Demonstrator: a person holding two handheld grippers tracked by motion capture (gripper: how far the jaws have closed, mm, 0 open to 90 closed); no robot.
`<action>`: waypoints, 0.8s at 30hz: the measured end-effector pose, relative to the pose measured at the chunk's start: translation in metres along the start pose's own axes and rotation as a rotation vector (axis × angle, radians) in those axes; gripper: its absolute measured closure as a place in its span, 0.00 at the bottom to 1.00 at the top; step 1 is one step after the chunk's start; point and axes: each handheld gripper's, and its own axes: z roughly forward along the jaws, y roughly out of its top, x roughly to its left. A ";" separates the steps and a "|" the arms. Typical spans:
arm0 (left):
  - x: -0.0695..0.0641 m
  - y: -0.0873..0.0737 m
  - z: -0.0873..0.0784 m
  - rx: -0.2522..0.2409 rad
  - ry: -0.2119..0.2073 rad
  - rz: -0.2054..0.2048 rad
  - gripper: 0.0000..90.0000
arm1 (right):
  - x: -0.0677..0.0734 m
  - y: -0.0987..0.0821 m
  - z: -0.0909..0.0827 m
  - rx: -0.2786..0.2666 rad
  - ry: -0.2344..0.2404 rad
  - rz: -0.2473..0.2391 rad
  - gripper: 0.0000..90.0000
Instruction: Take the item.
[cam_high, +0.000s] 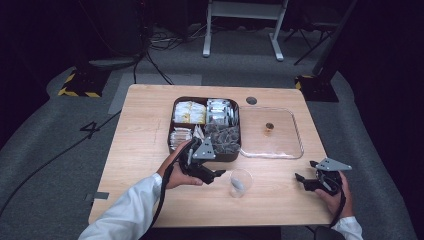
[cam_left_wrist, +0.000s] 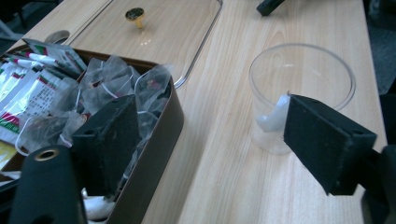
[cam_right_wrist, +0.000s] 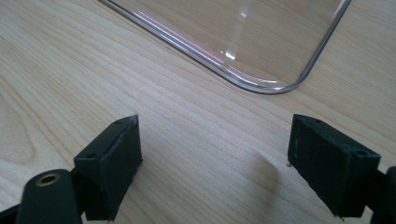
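I see white long sleeves on both forearms, the left sleeve (cam_high: 125, 210) showing far more cloth than the right cuff (cam_high: 348, 226). My left black two-jaw handheld gripper (cam_high: 216, 174) carries a grey three-cornered plate (cam_high: 204, 149) and trails a black cable (cam_high: 162, 197). My right black two-jaw handheld gripper (cam_high: 301, 180) has the same plate (cam_high: 332, 164). Each jaw is a blocky matte-black pad (cam_right_wrist: 334, 163) with small screw holes, and I see a brass-ringed hole (cam_right_wrist: 47, 179) on the left finger.
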 end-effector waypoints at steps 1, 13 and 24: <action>0.000 -0.002 -0.001 -0.002 0.002 0.002 0.19 | 0.000 0.000 0.000 0.000 -0.001 0.000 0.20; 0.001 -0.028 -0.014 0.052 0.085 -0.006 0.19 | 0.000 0.000 0.000 -0.002 -0.005 -0.003 0.20; 0.001 -0.051 -0.023 0.109 0.137 -0.018 0.19 | 0.000 0.000 0.000 -0.001 -0.003 0.000 0.20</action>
